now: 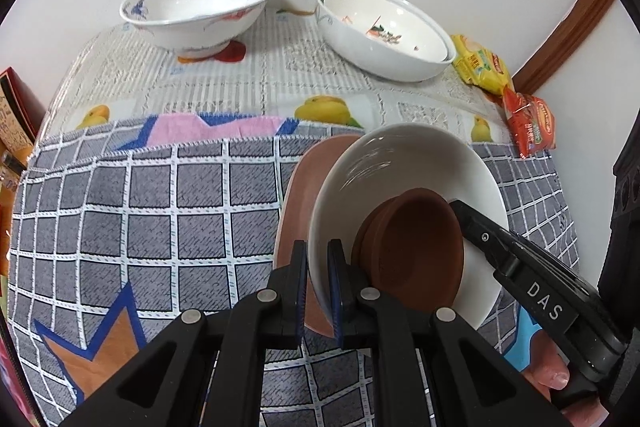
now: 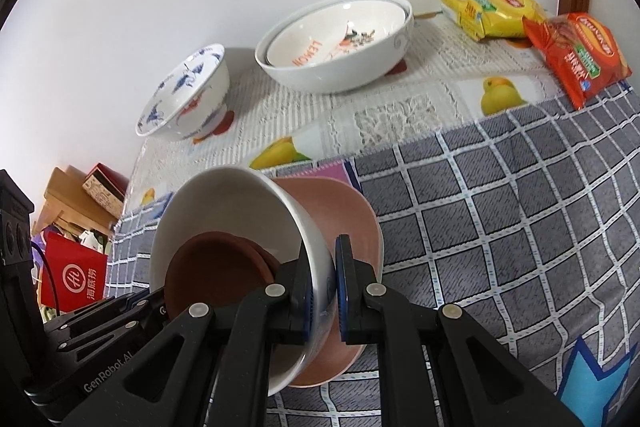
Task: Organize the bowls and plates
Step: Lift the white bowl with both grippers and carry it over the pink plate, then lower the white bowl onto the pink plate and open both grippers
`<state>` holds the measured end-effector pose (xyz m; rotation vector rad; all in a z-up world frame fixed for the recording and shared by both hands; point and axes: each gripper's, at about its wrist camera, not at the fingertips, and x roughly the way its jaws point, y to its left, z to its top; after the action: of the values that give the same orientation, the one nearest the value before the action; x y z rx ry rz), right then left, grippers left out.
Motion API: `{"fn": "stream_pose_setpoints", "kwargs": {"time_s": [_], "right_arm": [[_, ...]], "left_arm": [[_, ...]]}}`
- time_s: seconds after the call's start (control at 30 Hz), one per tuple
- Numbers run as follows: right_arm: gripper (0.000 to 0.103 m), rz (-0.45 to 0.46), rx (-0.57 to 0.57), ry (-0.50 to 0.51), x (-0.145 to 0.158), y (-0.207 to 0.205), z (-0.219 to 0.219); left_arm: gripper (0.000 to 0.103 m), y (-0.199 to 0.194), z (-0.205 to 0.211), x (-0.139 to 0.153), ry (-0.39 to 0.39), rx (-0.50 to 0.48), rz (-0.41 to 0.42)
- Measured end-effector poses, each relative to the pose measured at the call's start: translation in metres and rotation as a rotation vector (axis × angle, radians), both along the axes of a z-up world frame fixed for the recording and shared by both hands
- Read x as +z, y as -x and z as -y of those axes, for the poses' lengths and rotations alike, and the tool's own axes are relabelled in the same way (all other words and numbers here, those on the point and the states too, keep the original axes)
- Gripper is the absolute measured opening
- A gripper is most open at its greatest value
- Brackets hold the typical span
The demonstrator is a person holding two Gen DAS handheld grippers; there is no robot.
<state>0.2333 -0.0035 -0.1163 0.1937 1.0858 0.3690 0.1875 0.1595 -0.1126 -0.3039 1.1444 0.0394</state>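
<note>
two-handed carry of a nested stack: white plate (image 1: pixel 400 179) with a brown clay saucer (image 1: pixel 416 247) sitting in it and a pink plate (image 1: pixel 298 195) underneath. stack looks tilted in both views, above the grey checked cloth (image 1: pixel 140 211).

left gripper (image 1: pixel 318 291) is closed on the white plate's rim, lower centre of the left view; one finger inside the dish, the other between the white plate and the pink one. right gripper (image 2: pixel 322 291) is clamped on the opposite rim, lower centre of the right view, one finger inside beside the saucer, the other outside against the pink plate. whether either grip also pinches the pink plate, i cannot tell.

judgement: the step is bringing the stack toward a resting spot. to do it well, keep both hands matched in height and pace, level the stack so the loose saucer does not slide, set it flat on the cloth before loosening either grip.

upper frame, well apart: blue-patterned bowl (image 1: pixel 200 7) and two nested white bowls (image 1: pixel 384 31) on the fruit-print tablecloth (image 1: pixel 280 67).
</note>
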Motion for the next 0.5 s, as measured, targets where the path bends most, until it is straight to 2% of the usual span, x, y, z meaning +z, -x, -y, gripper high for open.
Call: {"fn": "stream_pose_setpoints", "kwargs": {"time_s": [0.1,0.23,0.5], "right_arm": [[0.01,-0.019,0.001,0.008,-0.012,-0.003,0.0],[0.01,-0.006,0.013,0.014,-0.018,-0.005,0.0],[0.011,-0.019,0.021,-0.037,-0.025,-0.011,0.004]], "left_arm": [[0.01,-0.003,0.001,-0.012,0.002,-0.001,-0.023],[0.011,-0.006,0.001,-0.012,-0.001,-0.001,-0.015],[0.011,-0.012,0.0,-0.013,-0.011,-0.008,-0.015]]}}
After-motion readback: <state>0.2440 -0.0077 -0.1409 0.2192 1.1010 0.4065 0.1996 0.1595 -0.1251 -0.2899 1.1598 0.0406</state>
